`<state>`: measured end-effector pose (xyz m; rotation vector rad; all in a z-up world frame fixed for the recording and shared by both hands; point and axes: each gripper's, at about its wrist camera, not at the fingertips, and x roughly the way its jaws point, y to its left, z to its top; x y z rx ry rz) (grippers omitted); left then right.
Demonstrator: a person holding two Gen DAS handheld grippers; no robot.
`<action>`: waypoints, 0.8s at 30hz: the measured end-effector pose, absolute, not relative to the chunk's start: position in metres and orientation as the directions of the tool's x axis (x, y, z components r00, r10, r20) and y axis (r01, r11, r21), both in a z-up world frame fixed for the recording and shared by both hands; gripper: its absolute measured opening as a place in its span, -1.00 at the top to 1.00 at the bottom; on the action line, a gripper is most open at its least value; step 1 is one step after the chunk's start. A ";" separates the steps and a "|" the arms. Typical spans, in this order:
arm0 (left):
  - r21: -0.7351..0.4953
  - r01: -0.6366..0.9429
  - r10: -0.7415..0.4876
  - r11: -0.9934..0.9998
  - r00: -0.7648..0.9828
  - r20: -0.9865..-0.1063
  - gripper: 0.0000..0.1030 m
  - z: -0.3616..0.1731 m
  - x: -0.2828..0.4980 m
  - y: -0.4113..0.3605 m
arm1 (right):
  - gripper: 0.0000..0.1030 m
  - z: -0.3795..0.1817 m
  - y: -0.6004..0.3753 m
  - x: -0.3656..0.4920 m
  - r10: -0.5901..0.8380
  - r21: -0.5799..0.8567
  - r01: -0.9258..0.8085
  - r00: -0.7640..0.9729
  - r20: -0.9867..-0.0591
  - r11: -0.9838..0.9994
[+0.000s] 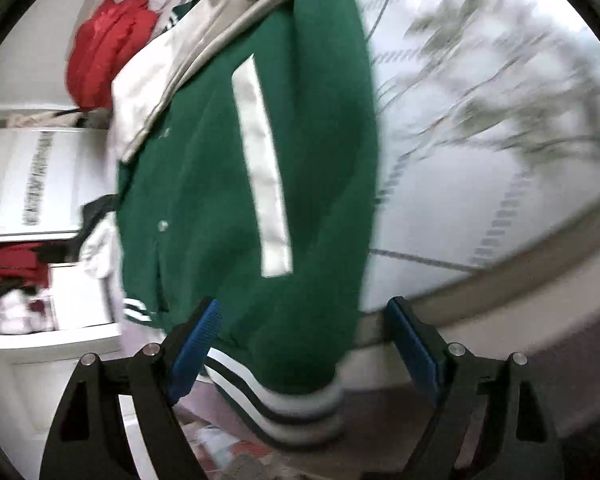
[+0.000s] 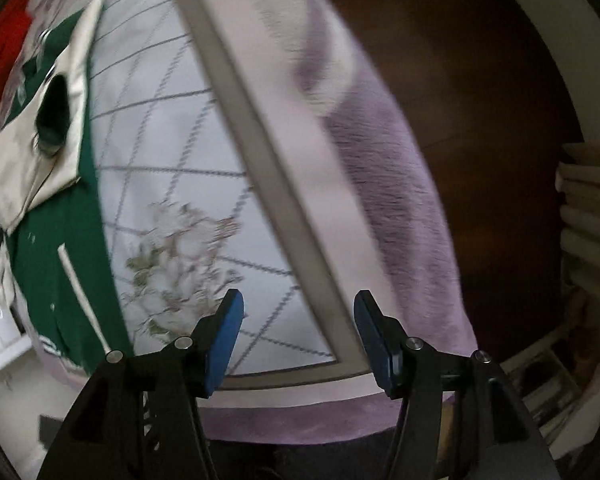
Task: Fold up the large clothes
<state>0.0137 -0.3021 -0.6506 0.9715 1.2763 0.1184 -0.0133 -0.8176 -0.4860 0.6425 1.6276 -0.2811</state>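
A green varsity jacket (image 1: 228,184) with cream sleeves and striped ribbed hem lies on a white quilted bed cover (image 1: 480,152). Its hem hangs over the bed's edge between the jaws of my left gripper (image 1: 300,344), which is open and not closed on it. A cream pocket strip (image 1: 260,160) runs down its front. In the right wrist view the jacket (image 2: 64,240) lies at the far left with a cream sleeve (image 2: 32,160) folded over it. My right gripper (image 2: 298,336) is open and empty over the bed's corner.
A red garment (image 1: 104,52) lies beyond the jacket. White shelves (image 1: 32,184) with clothes stand at the left. A lilac plush blanket (image 2: 388,184) hangs along the bed's side. Dark wooden floor (image 2: 480,120) and stacked items (image 2: 588,208) are at the right.
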 end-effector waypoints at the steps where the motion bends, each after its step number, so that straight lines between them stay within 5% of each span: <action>1: 0.693 0.399 0.595 0.600 0.357 -0.720 -0.68 -0.654 0.019 -0.299 | -0.16 -0.487 -0.817 -0.014 0.245 0.185 0.550 -0.035 -0.969 0.814; 7: 0.824 0.282 0.685 0.491 0.459 -0.566 -0.68 -0.660 0.049 -0.280 | -0.16 -0.493 -0.784 0.019 0.288 0.262 0.497 0.025 -0.957 0.827; 12: 0.819 0.226 0.698 0.528 0.434 -0.570 -0.62 -0.655 0.068 -0.265 | -0.16 -0.511 -0.767 0.056 0.446 0.443 0.446 0.105 -0.889 0.777; 14: 0.776 0.229 0.666 0.587 0.408 -0.624 -0.12 -0.647 0.069 -0.265 | -0.25 -0.518 -0.762 0.071 0.527 0.538 0.422 0.155 -0.836 0.729; 15: 0.719 0.244 0.620 0.651 0.377 -0.689 0.54 -0.642 0.071 -0.262 | -0.52 -0.522 -0.759 0.080 0.575 0.597 0.401 0.188 -0.796 0.695; 16: 0.697 0.249 0.602 0.672 0.364 -0.711 0.73 -0.638 0.071 -0.264 | -0.79 -0.525 -0.756 0.089 0.610 0.640 0.380 0.212 -0.763 0.668; 24: 0.561 0.249 0.474 0.790 0.332 -0.815 0.82 -0.580 0.085 -0.251 | -0.85 -0.544 -0.730 0.191 0.803 0.843 0.301 0.281 -0.525 0.446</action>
